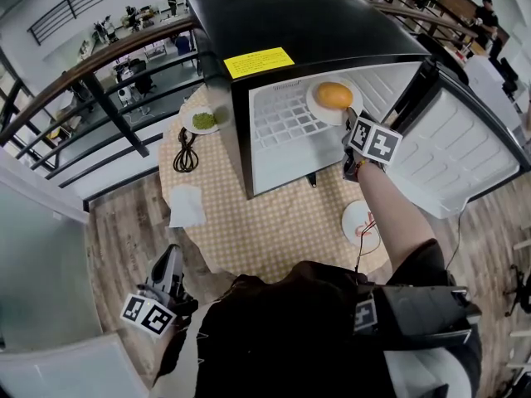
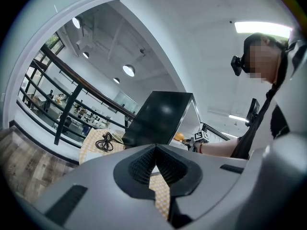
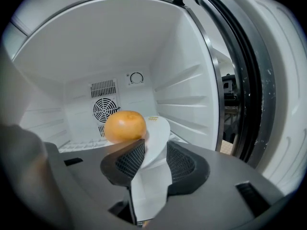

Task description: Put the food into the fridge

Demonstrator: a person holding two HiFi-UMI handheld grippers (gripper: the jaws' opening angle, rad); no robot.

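Note:
The black mini fridge (image 1: 282,23) stands open on the round table. Inside it, an orange (image 1: 334,94) lies on a white plate (image 1: 319,106) on the wire shelf. My right gripper (image 1: 352,121) reaches into the fridge at the plate's near edge. In the right gripper view the plate's rim (image 3: 158,138) sits between the spread jaws of my right gripper (image 3: 151,152), with the orange (image 3: 125,126) just behind the left pad; the pads do not seem to press on the rim. My left gripper (image 1: 162,293) hangs low beside the table; its jaws (image 2: 154,150) are shut and empty.
The fridge door (image 1: 465,148) is swung open to the right. On the checked tablecloth (image 1: 274,222) lie a small plate with green food (image 1: 204,121), a coiled black cable (image 1: 185,152), a white napkin (image 1: 186,206) and a white plate with red print (image 1: 358,220).

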